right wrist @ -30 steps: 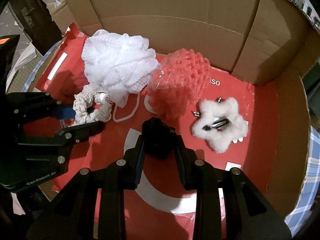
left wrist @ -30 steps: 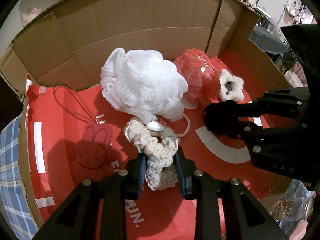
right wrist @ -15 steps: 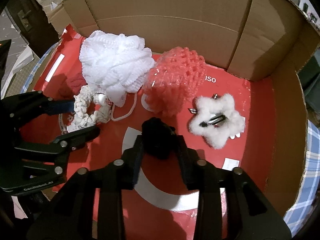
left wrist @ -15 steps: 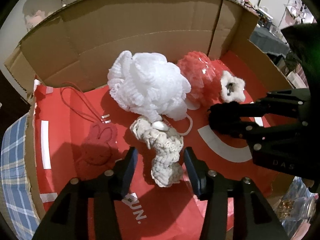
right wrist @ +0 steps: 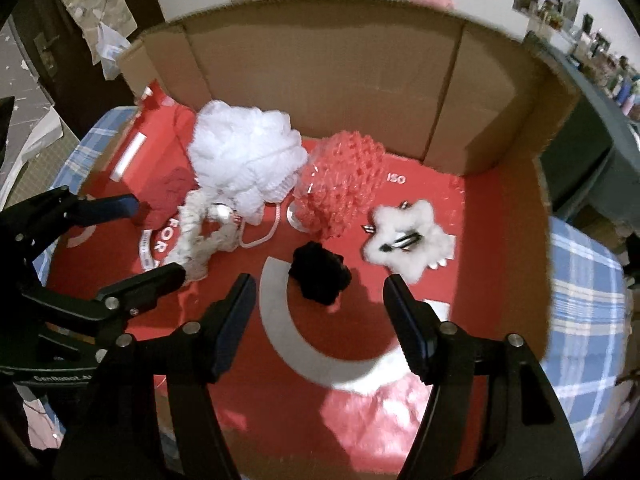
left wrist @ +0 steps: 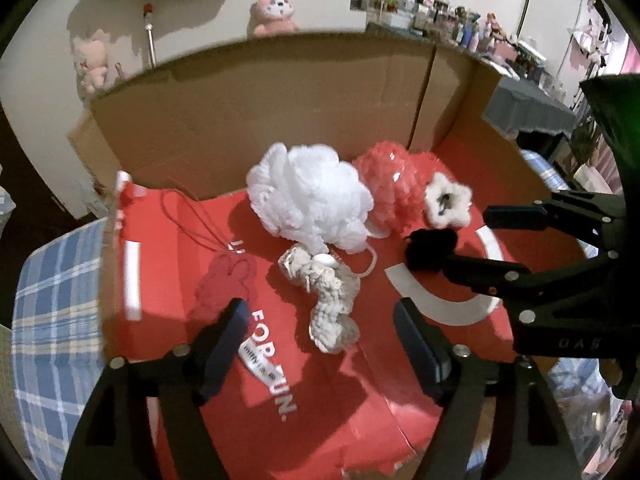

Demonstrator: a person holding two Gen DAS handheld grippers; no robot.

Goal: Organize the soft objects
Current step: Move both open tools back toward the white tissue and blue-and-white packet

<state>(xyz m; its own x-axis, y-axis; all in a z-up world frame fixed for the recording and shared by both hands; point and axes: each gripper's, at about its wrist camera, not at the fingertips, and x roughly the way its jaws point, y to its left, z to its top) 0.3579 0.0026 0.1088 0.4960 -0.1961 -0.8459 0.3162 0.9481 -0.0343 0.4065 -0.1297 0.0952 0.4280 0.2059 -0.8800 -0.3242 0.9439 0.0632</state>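
Left gripper [left wrist: 320, 322] and right gripper [right wrist: 318, 292] both gape wide, empty, above cream scrunchie [left wrist: 328, 300] and black scrunchie [right wrist: 320, 272].

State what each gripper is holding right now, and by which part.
Nothing is held. The left gripper is open, with the cream scrunchie lying loose on the red box floor. The right gripper is open too, the black scrunchie resting free.
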